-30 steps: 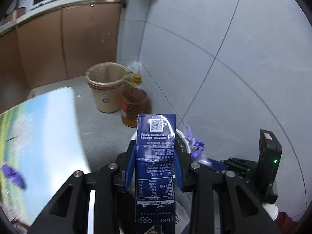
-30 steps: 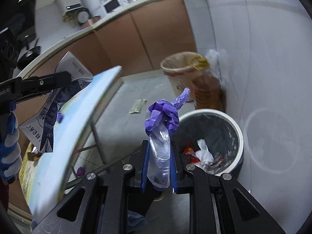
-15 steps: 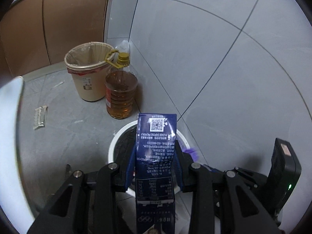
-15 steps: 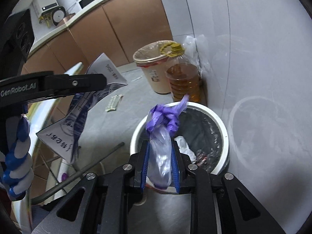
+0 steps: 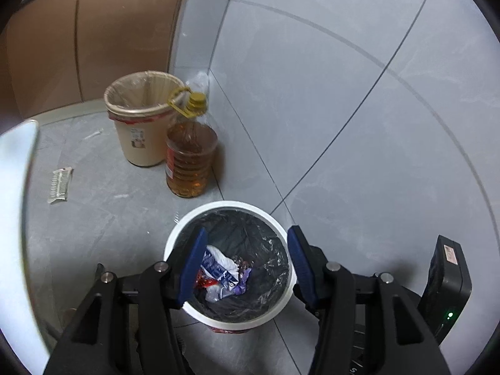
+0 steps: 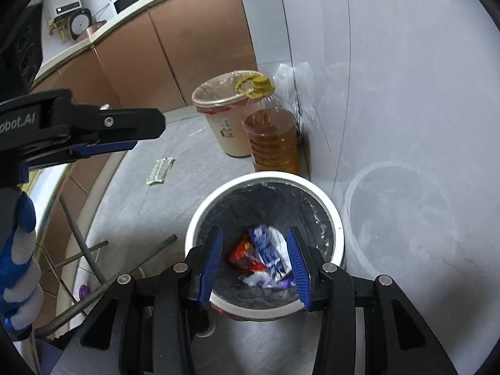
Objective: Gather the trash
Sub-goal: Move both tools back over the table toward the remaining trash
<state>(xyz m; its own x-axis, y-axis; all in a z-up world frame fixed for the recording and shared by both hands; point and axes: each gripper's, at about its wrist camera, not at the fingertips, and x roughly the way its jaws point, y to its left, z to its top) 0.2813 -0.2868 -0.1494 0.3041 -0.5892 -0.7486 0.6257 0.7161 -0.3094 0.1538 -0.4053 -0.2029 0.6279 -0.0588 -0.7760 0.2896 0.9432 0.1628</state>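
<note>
Both wrist views down (steeply) over bin [image 5: 175,234]

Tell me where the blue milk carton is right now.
The blue milk carton lies inside the white bin on the black liner, beside a red wrapper, seen in both wrist views below the opening tongs; nothing is between them.

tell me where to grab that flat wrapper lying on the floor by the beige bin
Take the flat wrapper across its narrow width, near one short end, coming straight down from above. It lies flat on the floor with open floor on every side, clear of the beige bin and the oil bottle, so nothing blocks a top approach. Being so thin, one finger will likely have to scrape under an edge.
</note>
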